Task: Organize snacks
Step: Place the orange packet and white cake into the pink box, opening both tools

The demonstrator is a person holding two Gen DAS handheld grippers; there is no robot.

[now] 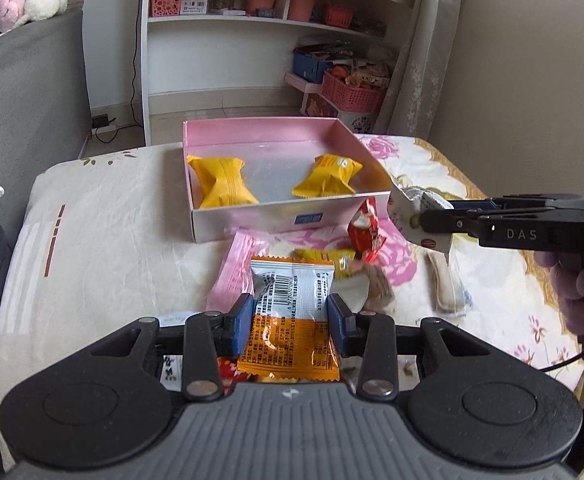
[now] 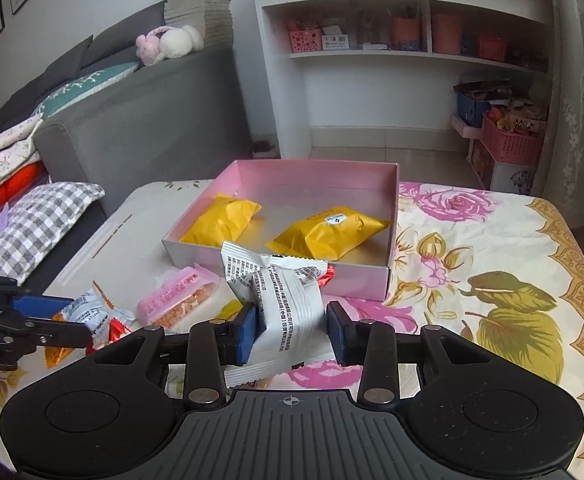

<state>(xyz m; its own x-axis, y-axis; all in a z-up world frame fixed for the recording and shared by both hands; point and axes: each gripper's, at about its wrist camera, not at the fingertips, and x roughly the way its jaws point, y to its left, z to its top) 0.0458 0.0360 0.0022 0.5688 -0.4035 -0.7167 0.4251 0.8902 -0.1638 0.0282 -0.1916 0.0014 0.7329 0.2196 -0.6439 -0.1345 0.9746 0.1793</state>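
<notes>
Holding snacks: left gripper (image 1: pixel 288 316) clenched on orange packet (image 1: pixel 292 320), right gripper (image 2: pixel 289 330) on white packet (image 2: pixel 287 312). Pink box (image 2: pixel 392 216) lies straight ahead, far side of table (image 1: pixel 103 232); right gripper nearer.

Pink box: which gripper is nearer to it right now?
Right. The right gripper, shut on a white packet, is beside the pink box's near right corner. The left gripper, clamping an orange packet, sits further back.
</notes>
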